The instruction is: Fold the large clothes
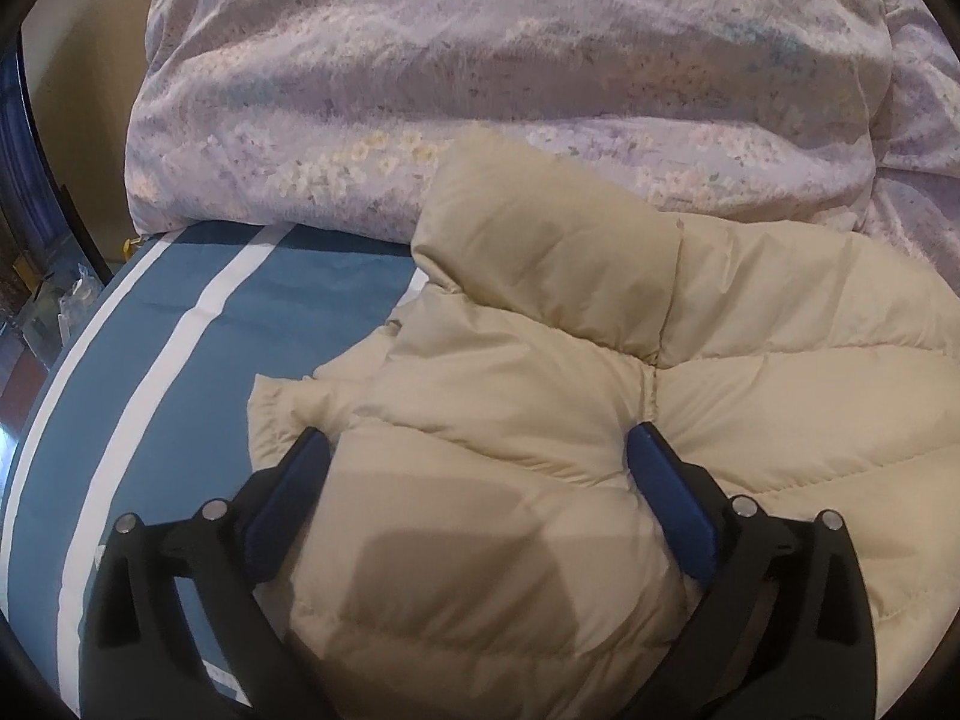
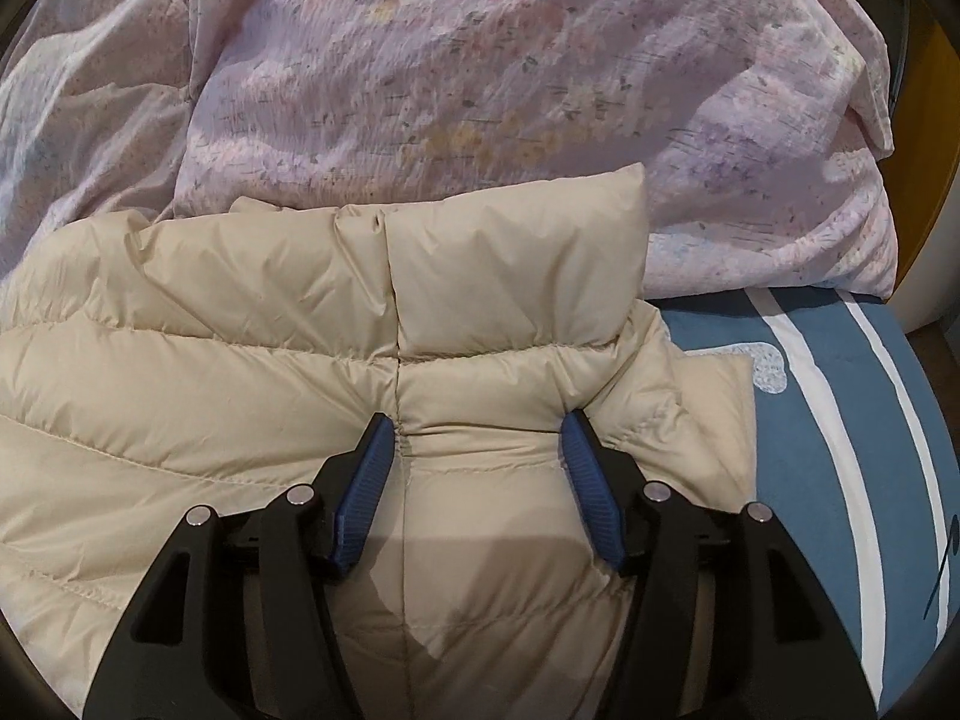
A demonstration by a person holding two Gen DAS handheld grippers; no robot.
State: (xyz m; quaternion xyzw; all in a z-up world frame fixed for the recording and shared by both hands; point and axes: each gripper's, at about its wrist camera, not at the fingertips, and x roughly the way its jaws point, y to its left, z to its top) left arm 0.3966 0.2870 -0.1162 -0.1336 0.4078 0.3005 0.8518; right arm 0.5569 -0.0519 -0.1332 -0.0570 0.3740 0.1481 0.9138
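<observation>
1. Jacket, cream and quilted, lies spread on the blue striped sheet, its puffed collar standing up toward the back, right against the lilac floral duvet.

2. Handling, as I read it: light and very soft, full of air, so it will squash under the pads and spring back when let go. The shell looks smooth and a bit slick, so a shallow pinch could slide off.

3. Left gripper now: jaws spread wide, straddling a bulge of quilting near the jacket's edge. The blue pads sit at its sides but do not look to be squeezing; I'd call it apart.

4. Right gripper: jaws about half spread, either side of the seam just below the collar. The fabric bulges between them, yet I cannot tell whether the pads press or merely touch.

5. Best places to take hold, I'd say: the stitched seams and the hem edge, where the filling is thin and a grip bites through to cloth.

6. In the way: the duvet heaps up directly behind the collar, leaving little room at the back. The sheet on both sides is bare, so folding inward looks easy.
</observation>
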